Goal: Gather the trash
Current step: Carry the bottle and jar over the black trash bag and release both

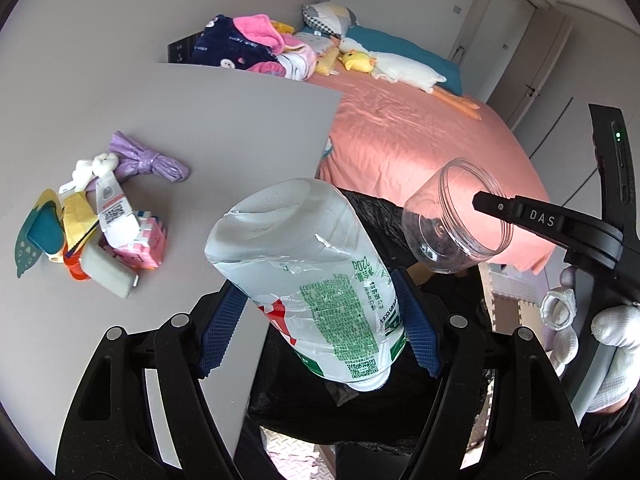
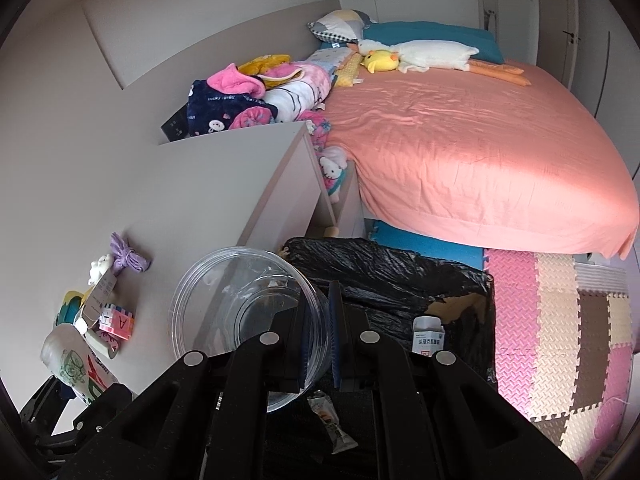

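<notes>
Grey table (image 1: 224,120) bearing a purple knotted bag (image 1: 150,158) beside a clutter pile (image 1: 92,236); pink bed (image 2: 460,152) carrying plush toys (image 2: 416,56).

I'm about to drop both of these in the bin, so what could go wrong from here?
The right gripper pinches only the thin rim of the clear jar, so the jar could twist free before it is over the black bin bag. The left gripper holds a crumpled bottle near its neck; it may slip.
</notes>
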The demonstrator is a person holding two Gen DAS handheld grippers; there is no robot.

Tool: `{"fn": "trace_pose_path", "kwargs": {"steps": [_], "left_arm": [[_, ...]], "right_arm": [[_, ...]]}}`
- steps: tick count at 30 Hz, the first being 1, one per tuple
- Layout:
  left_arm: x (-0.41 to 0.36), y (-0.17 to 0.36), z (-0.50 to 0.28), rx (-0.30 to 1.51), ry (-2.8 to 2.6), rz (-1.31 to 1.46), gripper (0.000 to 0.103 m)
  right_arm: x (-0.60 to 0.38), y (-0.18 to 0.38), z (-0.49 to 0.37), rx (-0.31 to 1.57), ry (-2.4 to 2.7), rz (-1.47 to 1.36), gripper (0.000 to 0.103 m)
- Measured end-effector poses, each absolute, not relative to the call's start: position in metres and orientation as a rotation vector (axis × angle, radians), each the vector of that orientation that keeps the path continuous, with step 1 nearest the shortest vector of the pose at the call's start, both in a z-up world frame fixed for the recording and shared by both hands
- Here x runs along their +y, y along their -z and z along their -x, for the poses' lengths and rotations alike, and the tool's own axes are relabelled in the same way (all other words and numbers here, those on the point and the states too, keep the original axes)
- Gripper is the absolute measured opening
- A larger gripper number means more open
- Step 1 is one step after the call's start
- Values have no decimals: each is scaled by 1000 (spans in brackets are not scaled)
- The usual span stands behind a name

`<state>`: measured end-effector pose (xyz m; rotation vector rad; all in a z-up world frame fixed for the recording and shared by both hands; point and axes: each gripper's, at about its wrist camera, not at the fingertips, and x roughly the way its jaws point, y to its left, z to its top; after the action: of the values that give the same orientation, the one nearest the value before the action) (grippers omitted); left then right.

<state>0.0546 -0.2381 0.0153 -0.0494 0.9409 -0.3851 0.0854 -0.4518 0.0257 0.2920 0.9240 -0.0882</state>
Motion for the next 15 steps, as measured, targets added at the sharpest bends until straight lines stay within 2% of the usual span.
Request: {"fn": "trace_pose_path", "kwargs": {"steps": [15], "left_arm": [[-300,-3,-46,979,479,-43,71]], "right_arm": [[-505,-19,-65,957,172,-305,10]]}}
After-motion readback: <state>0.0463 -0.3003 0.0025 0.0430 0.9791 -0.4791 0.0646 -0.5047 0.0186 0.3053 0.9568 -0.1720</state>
